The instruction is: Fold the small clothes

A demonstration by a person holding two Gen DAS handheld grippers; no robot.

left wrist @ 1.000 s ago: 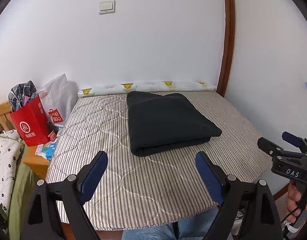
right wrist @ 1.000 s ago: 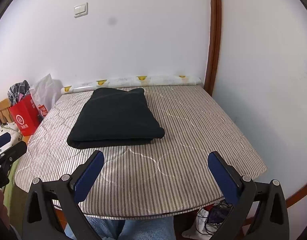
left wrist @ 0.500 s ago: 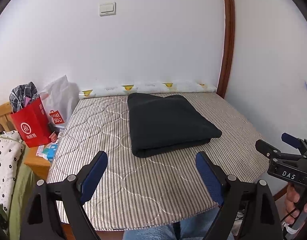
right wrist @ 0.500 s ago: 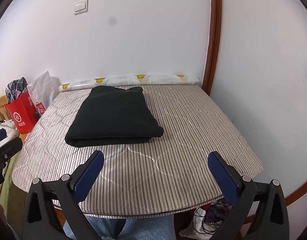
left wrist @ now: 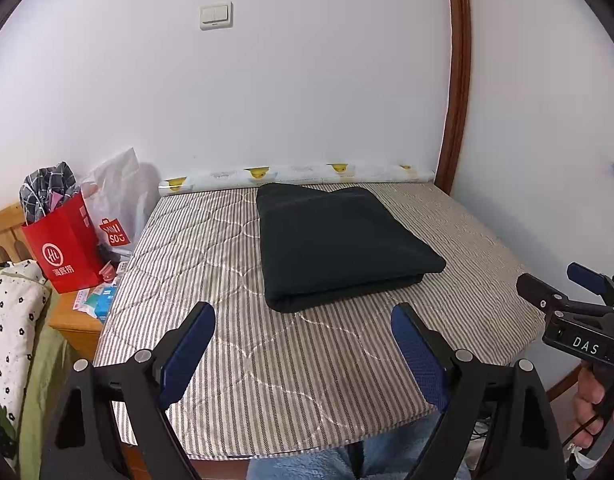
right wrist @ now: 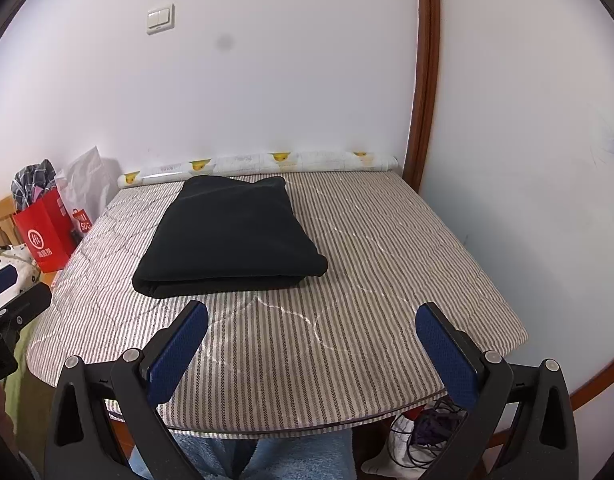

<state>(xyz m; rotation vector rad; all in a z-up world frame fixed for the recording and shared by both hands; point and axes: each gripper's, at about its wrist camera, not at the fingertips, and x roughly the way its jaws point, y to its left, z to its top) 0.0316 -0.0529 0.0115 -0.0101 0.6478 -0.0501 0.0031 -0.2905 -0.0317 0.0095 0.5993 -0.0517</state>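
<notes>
A black garment (left wrist: pixel 339 244) lies folded into a neat rectangle on the striped padded table (left wrist: pixel 235 360); it also shows in the right wrist view (right wrist: pixel 231 236). My left gripper (left wrist: pixel 303 316) is open and empty, held back over the table's near edge, short of the garment. My right gripper (right wrist: pixel 312 318) is open and empty, also near the front edge; it shows at the right of the left wrist view (left wrist: pixel 555 284). The left gripper's tip shows at the left edge of the right wrist view (right wrist: pixel 11 292).
A rolled duck-print sheet (left wrist: pixel 299 174) lies along the back wall. A red paper bag (left wrist: pixel 63 252) and a white plastic bag (left wrist: pixel 119 204) stand on a wooden stand at the left. Walls close the back and right. Cables (right wrist: pixel 427 436) lie under the table.
Both grippers have drawn back and slightly up from the table; the garment has not moved. Both stay open.
</notes>
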